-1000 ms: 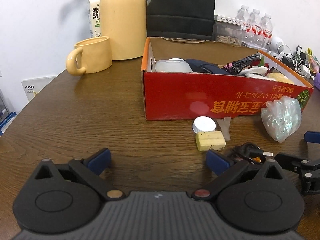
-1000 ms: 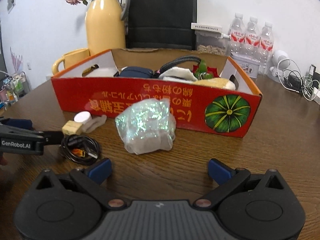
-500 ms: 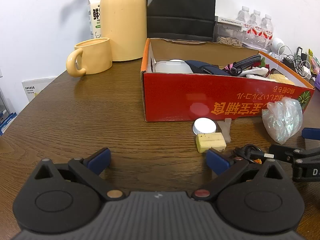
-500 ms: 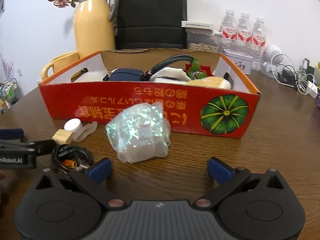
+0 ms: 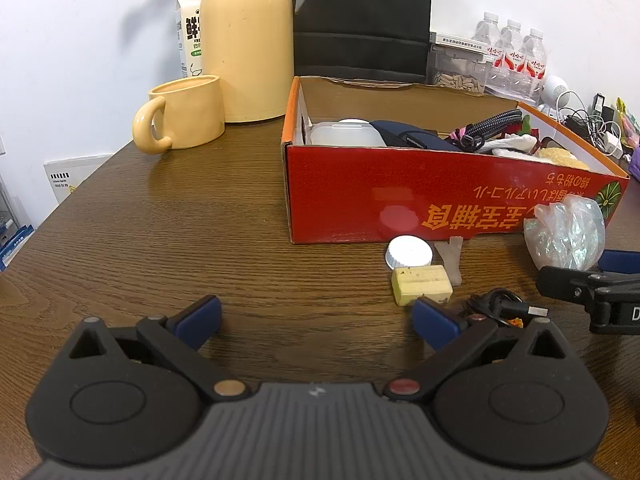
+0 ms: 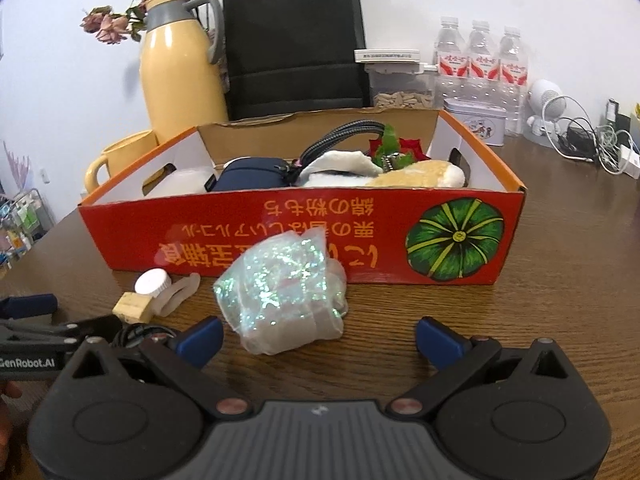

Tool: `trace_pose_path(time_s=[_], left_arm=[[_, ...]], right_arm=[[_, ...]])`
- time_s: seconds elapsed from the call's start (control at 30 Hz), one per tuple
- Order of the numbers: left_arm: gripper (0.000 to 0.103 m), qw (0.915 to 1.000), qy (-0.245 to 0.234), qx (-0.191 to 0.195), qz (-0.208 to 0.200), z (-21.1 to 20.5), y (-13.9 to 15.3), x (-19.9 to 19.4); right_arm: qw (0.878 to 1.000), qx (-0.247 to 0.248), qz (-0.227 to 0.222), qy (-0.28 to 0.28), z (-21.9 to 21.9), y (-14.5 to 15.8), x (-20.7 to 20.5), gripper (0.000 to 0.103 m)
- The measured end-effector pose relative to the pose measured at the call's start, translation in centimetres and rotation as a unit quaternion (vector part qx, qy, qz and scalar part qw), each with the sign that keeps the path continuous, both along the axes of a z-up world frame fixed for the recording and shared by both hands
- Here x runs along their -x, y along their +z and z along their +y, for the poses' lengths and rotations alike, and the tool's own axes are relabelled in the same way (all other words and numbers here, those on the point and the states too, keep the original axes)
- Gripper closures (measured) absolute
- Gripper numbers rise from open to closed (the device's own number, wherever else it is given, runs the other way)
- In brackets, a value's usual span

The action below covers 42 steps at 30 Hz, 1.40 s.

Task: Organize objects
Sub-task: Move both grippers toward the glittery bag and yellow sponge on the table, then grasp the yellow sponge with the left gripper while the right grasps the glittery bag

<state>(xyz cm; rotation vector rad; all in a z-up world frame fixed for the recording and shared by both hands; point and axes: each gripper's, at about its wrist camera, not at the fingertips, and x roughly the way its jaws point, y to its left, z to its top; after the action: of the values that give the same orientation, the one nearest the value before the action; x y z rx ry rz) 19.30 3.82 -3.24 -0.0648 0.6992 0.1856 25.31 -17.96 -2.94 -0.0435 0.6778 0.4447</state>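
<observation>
Glittery bag (image 6: 282,292) lies against red box (image 6: 304,228), both grippers' fingers (image 6: 202,338) apart.

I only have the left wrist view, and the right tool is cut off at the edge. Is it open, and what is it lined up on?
Observer: The right tool is open, jaws wide. The glittery bag lies just ahead of its left finger and is not gripped.
Operator: What is at the red box's right end?
Observer: The end wall of the red box has a handle cutout, and a tan and white plush item lies against it.
Operator: Is anything behind that corner?
Observer: A small printed tin stands on the table behind it, in front of the water bottles.
</observation>
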Motion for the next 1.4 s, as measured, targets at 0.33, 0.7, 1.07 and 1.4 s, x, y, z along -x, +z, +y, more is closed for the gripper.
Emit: trace_pose_path(time_s=[0.33, 0.7, 1.07, 1.4], left_arm=[[0.0, 1.0, 0.003, 0.002, -0.001, -0.1, 0.1, 0.0], [0.011, 0.999, -0.035, -0.005, -0.028, -2.9, 0.7, -0.6], [0.072, 0.9982, -0.039, 0.02, -0.041, -3.1, 0.6, 0.0], [0.072, 0.9959, -0.019, 0.01, -0.088, -3.1, 1.8, 1.6]], right_arm=[[0.998, 0.006, -0.047, 0.037, 0.9, 0.8, 0.6, 0.013], [0.993, 0.0, -0.106, 0.047, 0.2, 1.8, 2.8, 0.063], [0.992, -0.004, -0.121, 0.04, -0.1, 2.1, 3.2, 0.063], [0.99, -0.003, -0.133, 0.037, 0.0, 2.2, 3.6, 0.063]])
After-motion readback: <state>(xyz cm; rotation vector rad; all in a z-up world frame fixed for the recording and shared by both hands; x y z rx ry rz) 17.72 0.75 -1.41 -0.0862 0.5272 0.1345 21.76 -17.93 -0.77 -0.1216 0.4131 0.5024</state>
